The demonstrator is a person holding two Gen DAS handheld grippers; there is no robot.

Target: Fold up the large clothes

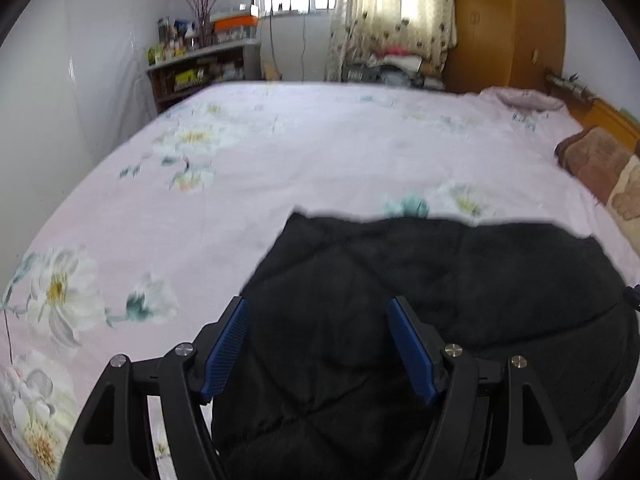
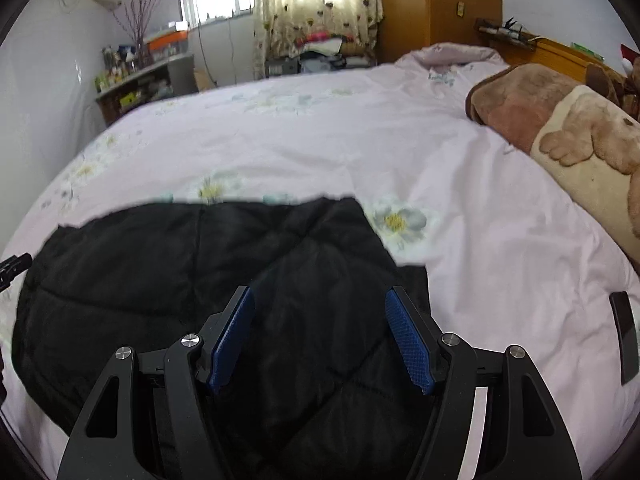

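A black quilted garment [image 1: 420, 300] lies on the pink floral bedsheet [image 1: 320, 152], bunched at the near edge; it also shows in the right wrist view [image 2: 180, 264]. My left gripper [image 1: 318, 308] is open, its blue pads [image 1: 226, 348] spread above the garment's left part, holding nothing. My right gripper [image 2: 320, 300] is open too, its blue pads [image 2: 408, 340] spread above the garment's right part, near its right edge. A tip of the left gripper shows at the left edge of the right wrist view [image 2: 14, 266].
A brown and cream plush blanket [image 2: 560, 128] lies along the right side by the wooden headboard [image 2: 556, 50]. A bunched pink cover [image 2: 448, 54] sits at the far corner. A dark flat object [image 2: 626, 336] lies on the sheet at right. Shelves [image 1: 196, 68] stand beyond the bed.
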